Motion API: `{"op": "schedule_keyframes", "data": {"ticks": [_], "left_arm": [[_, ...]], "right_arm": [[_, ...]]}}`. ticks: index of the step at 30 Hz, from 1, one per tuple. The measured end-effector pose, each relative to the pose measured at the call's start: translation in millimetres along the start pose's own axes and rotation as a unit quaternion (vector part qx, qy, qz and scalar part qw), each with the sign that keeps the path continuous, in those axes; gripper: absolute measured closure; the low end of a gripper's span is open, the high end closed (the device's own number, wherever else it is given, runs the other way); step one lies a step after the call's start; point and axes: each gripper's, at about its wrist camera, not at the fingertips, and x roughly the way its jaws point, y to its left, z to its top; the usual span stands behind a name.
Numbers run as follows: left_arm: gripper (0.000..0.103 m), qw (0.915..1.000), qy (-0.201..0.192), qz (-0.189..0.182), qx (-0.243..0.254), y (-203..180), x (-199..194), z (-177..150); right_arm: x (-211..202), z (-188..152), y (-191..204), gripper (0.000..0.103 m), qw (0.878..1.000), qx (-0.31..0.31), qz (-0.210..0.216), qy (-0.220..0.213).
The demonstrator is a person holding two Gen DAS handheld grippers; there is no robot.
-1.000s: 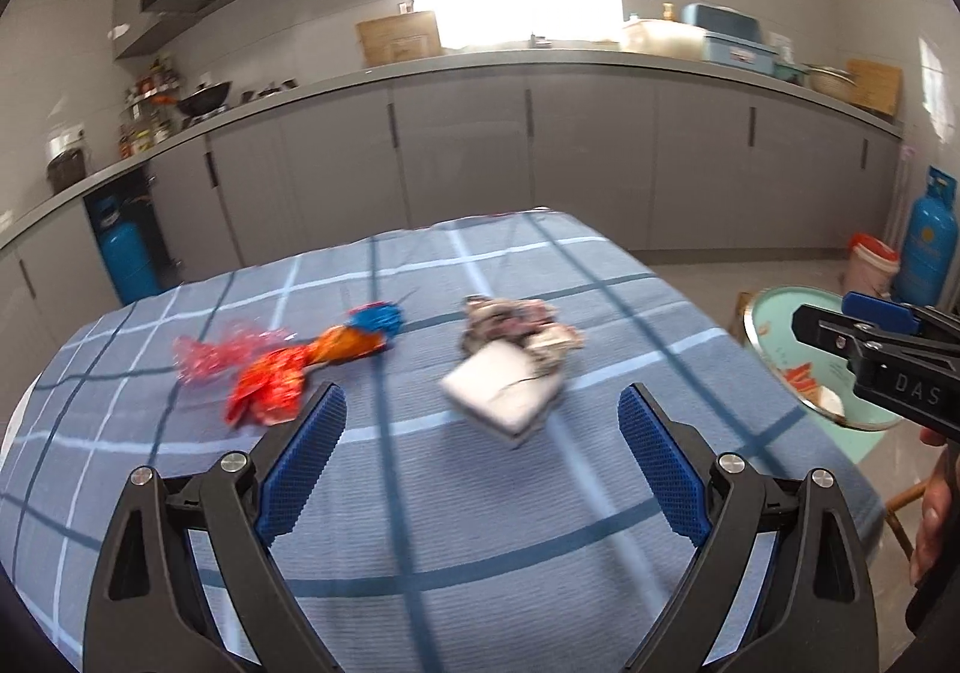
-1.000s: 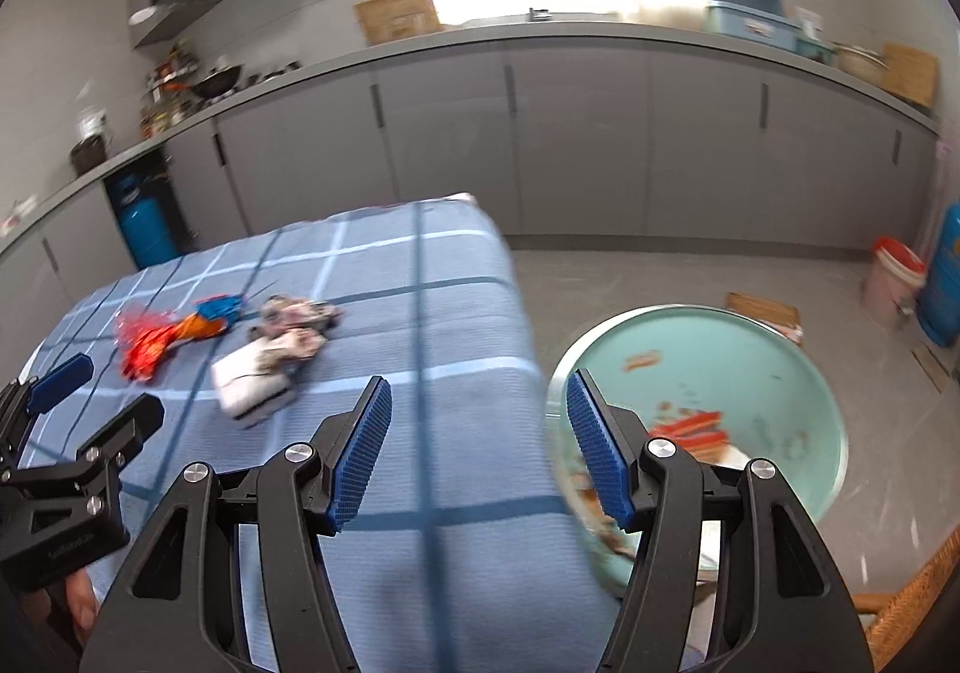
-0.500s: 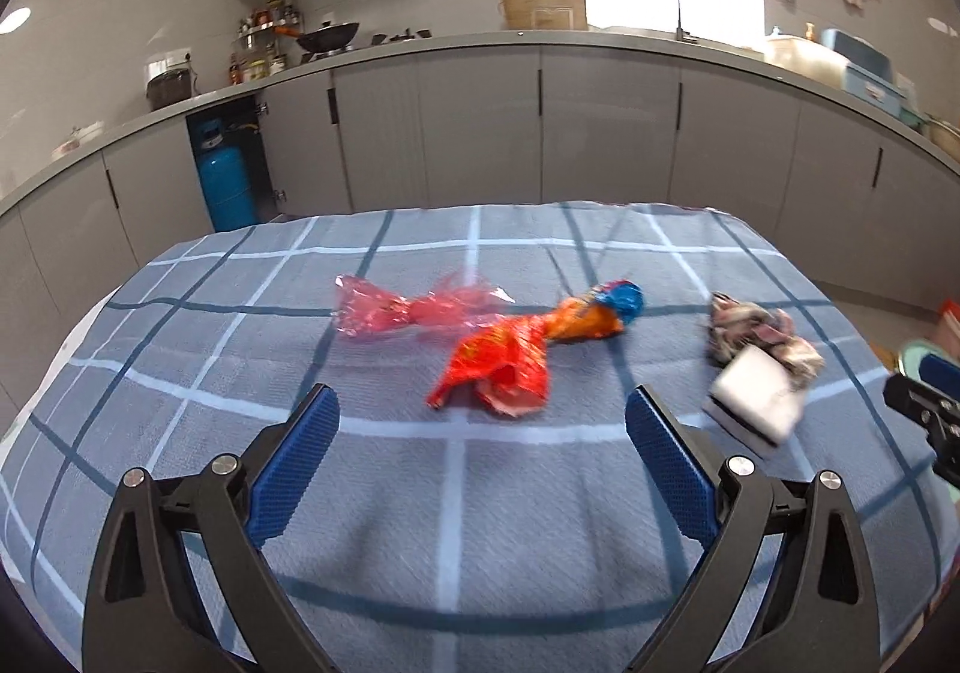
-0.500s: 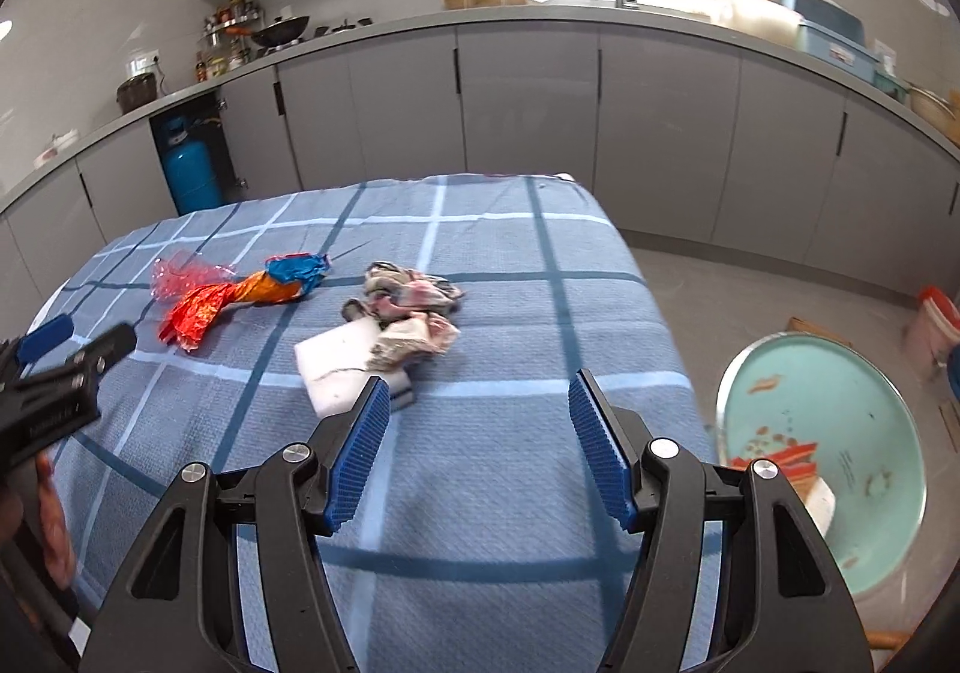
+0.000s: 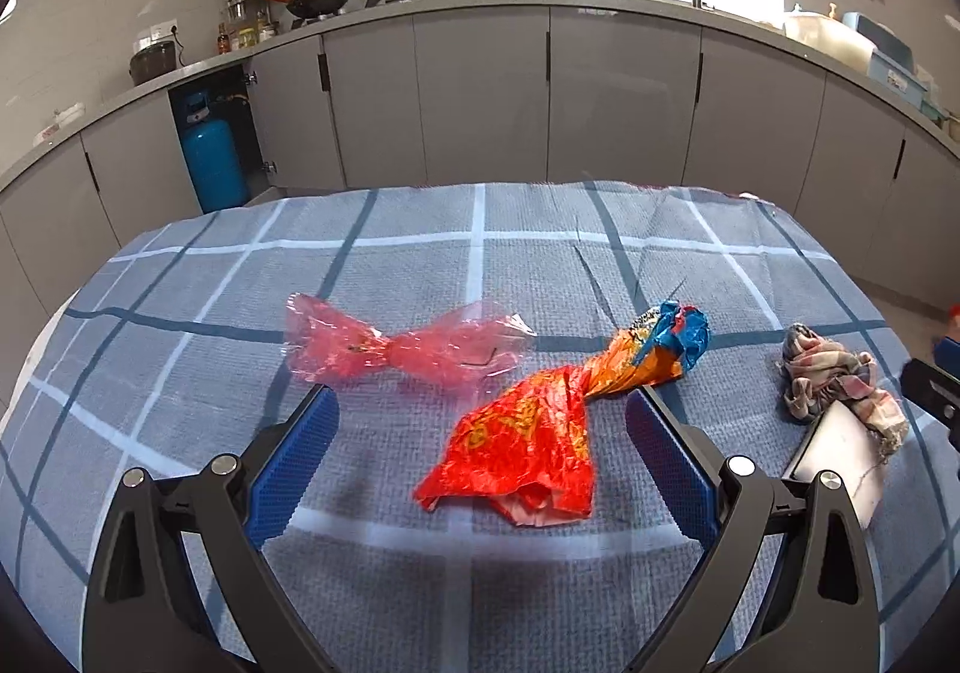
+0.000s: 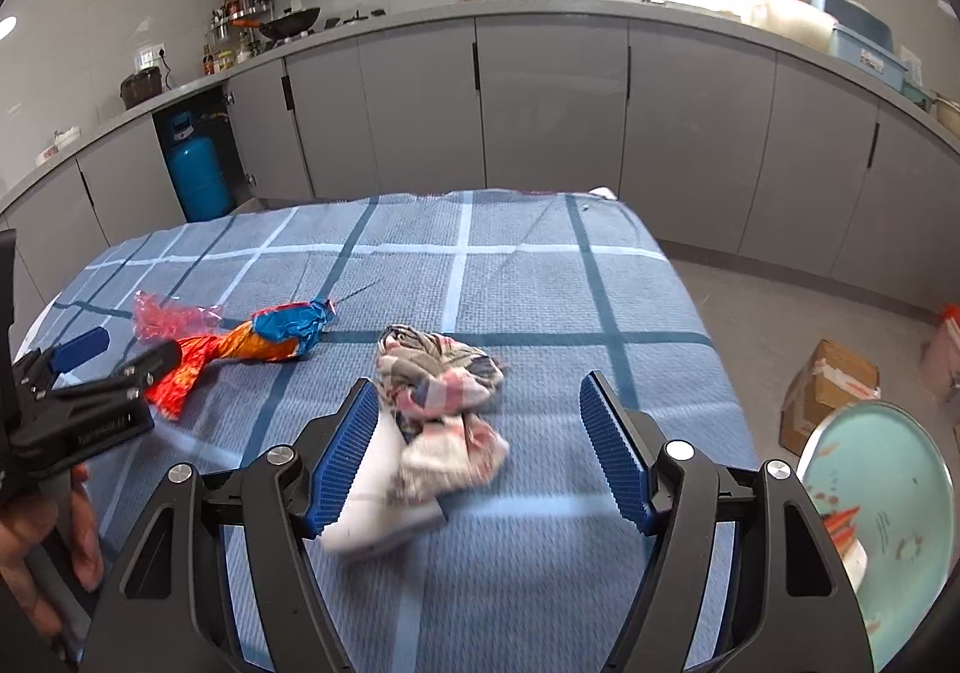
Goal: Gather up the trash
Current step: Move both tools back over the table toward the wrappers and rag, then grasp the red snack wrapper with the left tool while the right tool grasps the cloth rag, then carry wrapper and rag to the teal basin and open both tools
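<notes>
- Lying on blue checked tablecloth [image 5: 420,229]: four pieces of trash, none picked up.
- Item 1: pink clear wrapper [image 5: 396,352], twisted at mid, flat on cloth, just beyond L finger tip.
- Item 2: red/orange foil snack bag [image 5: 528,445] w/ blue crumpled end, touching or overlapping pink wrapper's edge; its red end sits between the L fingers, no contact seen.
- Item 3: crumpled plaid rag [image 6: 438,379], centre-right of cloth, draped partly over item 4.
- Item 4: white flat block [image 6: 378,499], under rag's near end; partly hidden behind R gripper's left finger, blurred, contact unclear.
- L gripper [image 5: 480,463]: fingers wide, nothing gripped, low over cloth.
- R gripper [image 6: 480,457]: fingers wide, jaws just been opening further; rag and block lie between them, not pinched.
- Hand [image 6: 42,541] on L gripper handle, seen at left edge of R view.
- Off table, floor right: teal round basin [image 6: 888,517] w/ red scraps inside; cardboard box [image 6: 834,391] beside it.
</notes>
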Motion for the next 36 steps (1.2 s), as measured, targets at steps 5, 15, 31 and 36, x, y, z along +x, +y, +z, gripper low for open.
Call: {"op": "schedule_keyframes", "data": {"ticks": [5,15,31,36], "left_arm": [[0.012,0.9998,0.012,-0.015,0.001,-4.0,8.7,-0.2],[0.071,0.9983,0.015,-0.055,0.014,-9.5,7.8,-2.7],[0.094,0.9972,-0.044,-0.056,0.024,-10.6,-17.5,-5.8],[0.095,0.9958,-0.076,-0.041,0.029,-12.8,-29.6,-7.5]], "right_arm": [[23.0,0.4,-3.3,0.035,1.000,0.007,0.000,0.025],[36.0,-11.1,2.9,0.077,0.999,-0.001,0.016,0.051],[22.6,-10.3,4.4,0.088,1.000,-0.010,0.005,0.015],[14.9,-10.7,6.8,0.089,1.000,-0.017,0.000,-0.006]]}}
